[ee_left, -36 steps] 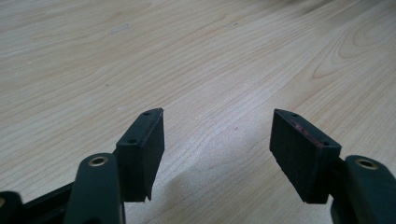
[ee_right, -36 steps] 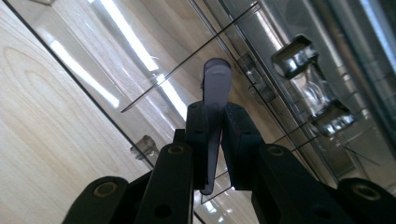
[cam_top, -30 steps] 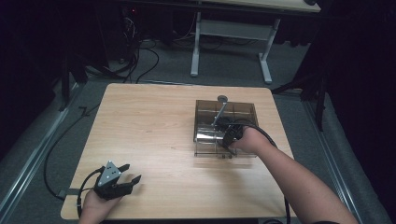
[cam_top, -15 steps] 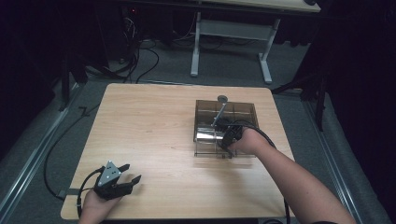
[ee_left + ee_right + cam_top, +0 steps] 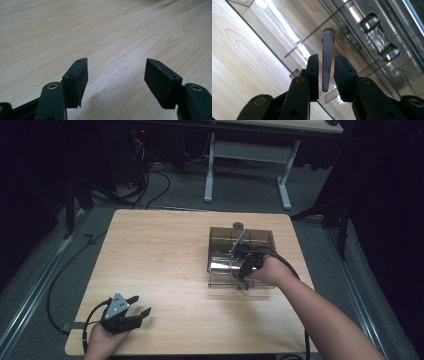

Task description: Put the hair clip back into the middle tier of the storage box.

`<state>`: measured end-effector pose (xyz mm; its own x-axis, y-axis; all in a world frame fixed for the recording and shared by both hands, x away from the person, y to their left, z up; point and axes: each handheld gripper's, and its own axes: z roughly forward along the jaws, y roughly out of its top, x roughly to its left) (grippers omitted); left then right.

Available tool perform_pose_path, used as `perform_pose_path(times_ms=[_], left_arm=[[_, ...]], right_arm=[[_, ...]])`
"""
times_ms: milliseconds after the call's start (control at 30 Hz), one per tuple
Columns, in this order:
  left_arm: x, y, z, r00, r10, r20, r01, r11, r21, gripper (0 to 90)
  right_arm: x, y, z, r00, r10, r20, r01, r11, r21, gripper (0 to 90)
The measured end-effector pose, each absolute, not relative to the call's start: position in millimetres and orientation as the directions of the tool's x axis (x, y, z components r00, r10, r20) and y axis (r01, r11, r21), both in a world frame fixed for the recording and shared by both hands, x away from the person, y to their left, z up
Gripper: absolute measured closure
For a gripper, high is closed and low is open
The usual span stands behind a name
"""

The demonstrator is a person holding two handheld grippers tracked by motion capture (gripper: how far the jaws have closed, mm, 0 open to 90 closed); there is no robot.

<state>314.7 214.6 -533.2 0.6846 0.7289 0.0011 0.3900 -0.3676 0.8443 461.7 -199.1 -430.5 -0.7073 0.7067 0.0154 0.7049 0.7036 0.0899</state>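
- My right gripper (image 5: 325, 72) is over the near part of the clear smoky plastic box (image 5: 220, 240), which stands on the right half of the light wooden table (image 5: 160, 250).
- In the right gripper view, a slim grey tapered plastic stick (image 5: 327, 57) lies between my two black jaws. The jaws stand narrowly apart on either side of it; I cannot tell whether the pads actually press on it.
- The stick runs lengthwise along the jaws, its wider round end pointing away from me over the box's clear panels.
- In the high view, my right gripper (image 5: 246, 265) sits at the box's near right side, and a thin grey rod with a round cap (image 5: 239, 233) leans up out of the box just beyond it.
- My left gripper (image 5: 131, 312) rests near the table's near left corner, well apart from the box.
- Its jaws are spread wide with nothing between them, and bare wood grain lies under them in the left gripper view (image 5: 116, 75).
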Motion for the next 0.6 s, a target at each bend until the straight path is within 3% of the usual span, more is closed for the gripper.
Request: perform_pose_path(times_ms=[600], left_arm=[[315,214,-533,0.684,0.73,-0.001,0.391,-0.366,0.845,36.1]], right_arm=[[433,-227,-415,-0.686,0.727,0.019,0.723,0.68,0.124,78.9]])
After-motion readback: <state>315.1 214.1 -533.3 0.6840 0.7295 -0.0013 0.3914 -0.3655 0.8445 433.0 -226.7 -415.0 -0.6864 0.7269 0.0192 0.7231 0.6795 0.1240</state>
